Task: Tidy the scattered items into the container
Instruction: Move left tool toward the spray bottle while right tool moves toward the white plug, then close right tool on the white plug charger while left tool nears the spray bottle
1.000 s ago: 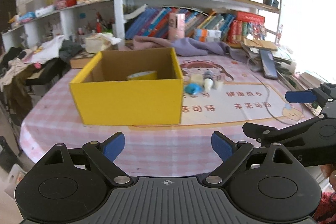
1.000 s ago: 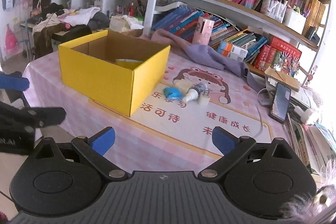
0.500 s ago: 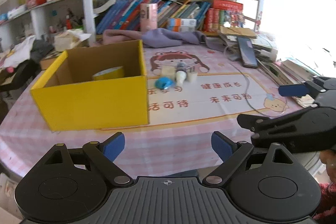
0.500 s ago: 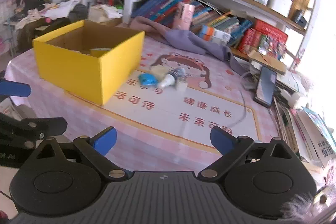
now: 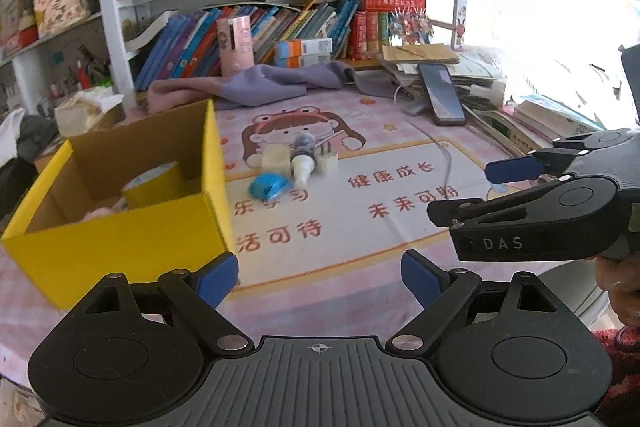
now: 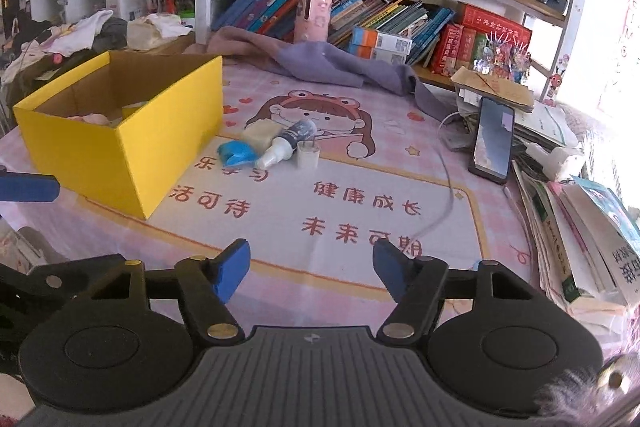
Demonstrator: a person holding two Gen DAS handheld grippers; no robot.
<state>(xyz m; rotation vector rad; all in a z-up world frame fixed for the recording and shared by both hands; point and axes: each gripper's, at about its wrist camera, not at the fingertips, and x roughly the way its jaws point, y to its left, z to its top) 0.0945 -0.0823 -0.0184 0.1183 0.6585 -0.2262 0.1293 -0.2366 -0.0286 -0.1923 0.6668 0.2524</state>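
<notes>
Full bookshelves fill the top of both views, and below them a pink surface point(image 6: 500, 227) with a cartoon girl on it holds the things to tidy. The yellow box point(image 6: 120, 147) sits at the left of the frame, open on top, with a roll of tape point(image 5: 156, 187) already inside.

A small pile waits just right of the box, near the middle of the frame: a blue thing point(image 6: 236, 153), a little bottle point(image 6: 286, 143) lying on its side, a white plug point(image 6: 307, 157) and a pale block point(image 6: 260, 133), all touching or nearly so.

The right claw point(image 6: 310, 269) is at the bottom of its view, empty, its jaws closing on nothing. The left claw point(image 5: 318, 281) is wide and empty too. The pile is well ahead of both.

To do this well, I think the right claw should open again, reach the edge of the pile and take one thing only.
</notes>
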